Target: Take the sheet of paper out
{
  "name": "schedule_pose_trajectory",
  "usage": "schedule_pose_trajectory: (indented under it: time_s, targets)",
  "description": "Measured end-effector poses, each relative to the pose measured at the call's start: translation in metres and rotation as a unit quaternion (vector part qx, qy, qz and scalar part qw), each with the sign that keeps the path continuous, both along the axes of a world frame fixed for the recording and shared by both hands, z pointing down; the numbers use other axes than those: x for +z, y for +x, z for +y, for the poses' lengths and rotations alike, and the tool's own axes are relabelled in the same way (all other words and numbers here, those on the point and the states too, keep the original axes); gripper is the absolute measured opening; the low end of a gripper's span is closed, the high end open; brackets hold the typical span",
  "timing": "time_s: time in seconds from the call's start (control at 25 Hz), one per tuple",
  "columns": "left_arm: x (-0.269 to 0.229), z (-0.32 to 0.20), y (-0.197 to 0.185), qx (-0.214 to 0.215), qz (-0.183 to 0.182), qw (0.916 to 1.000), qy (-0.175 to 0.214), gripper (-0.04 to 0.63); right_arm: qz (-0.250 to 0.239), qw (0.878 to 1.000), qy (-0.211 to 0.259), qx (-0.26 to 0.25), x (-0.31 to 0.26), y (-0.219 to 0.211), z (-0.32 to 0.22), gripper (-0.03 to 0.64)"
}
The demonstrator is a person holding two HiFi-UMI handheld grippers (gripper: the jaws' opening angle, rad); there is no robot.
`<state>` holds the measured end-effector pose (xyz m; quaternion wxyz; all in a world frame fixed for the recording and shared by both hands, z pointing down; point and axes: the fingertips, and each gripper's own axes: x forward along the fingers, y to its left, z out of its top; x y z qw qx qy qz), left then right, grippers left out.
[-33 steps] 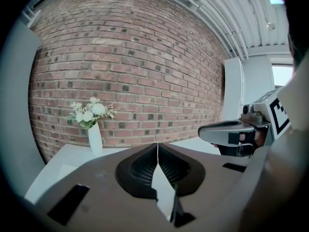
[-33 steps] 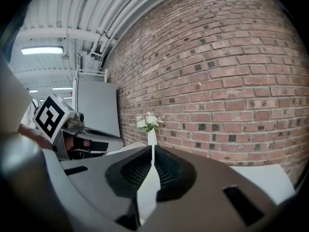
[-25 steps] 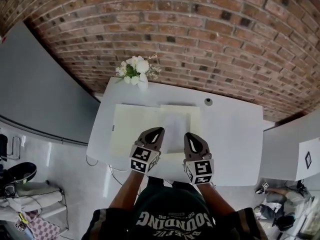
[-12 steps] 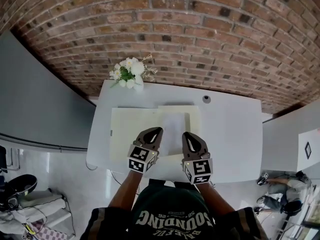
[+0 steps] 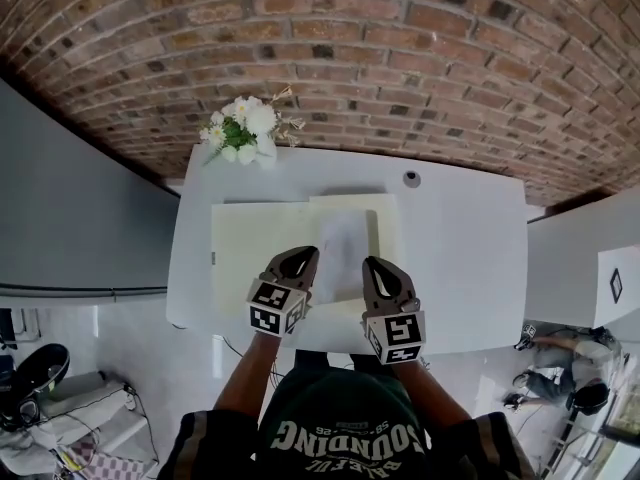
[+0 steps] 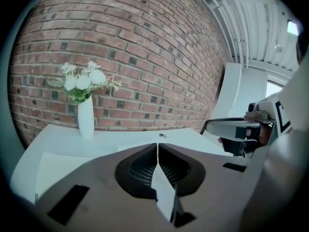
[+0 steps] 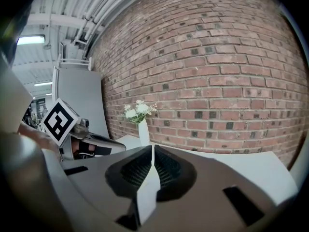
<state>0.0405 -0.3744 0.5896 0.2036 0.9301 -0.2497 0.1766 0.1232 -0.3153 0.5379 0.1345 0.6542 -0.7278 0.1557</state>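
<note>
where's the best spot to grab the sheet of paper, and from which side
Its near edge, toward the two corners, coming from the person's side. The sheet of paper lies flat on the pale folder, so only an edge offers a bite. The left gripper and right gripper are each shut on a white strip of it.

There is one white rectangular table (image 5: 470,258) against one red brick wall (image 5: 400,68). On it I count one white vase of white flowers (image 5: 243,133), one pale cream flat folder (image 5: 250,253), one white sheet of paper (image 5: 343,248) and one small round grey object (image 5: 411,179). There are two dark grippers, the left gripper (image 5: 300,260) and the right gripper (image 5: 378,268).
</note>
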Motion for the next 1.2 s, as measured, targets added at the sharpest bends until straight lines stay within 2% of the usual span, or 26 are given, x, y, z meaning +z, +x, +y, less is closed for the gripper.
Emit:
schedule_pose_trajectory:
  time_s: [0.32, 0.6, 0.68, 0.84, 1.2]
  targets:
    - [0.038, -0.005, -0.003, -0.003, -0.018, 0.9987, -0.048, 0.015, -0.009, 1.000, -0.026, 0.008, 0.023, 0.002, -0.002, 0.072]
    - [0.073, -0.006, 0.003, 0.003, -0.010, 0.9941, -0.108, 0.017, -0.015, 0.999, -0.043, 0.014, 0.037, 0.006, -0.002, 0.072]
    - [0.085, -0.004, 0.004, 0.004, -0.009, 0.9903, -0.139, 0.022, -0.017, 0.999, -0.047, 0.016, 0.041, 0.008, -0.002, 0.072]
    - [0.108, 0.001, 0.007, 0.003, 0.001, 0.9784, -0.207, 0.098, -0.018, 0.998, -0.056, 0.021, 0.047, 0.011, 0.001, 0.072]
    - [0.142, 0.003, 0.011, 0.000, -0.019, 0.9652, -0.261, 0.103, -0.020, 0.997, -0.071, 0.024, 0.058, 0.013, 0.001, 0.072]
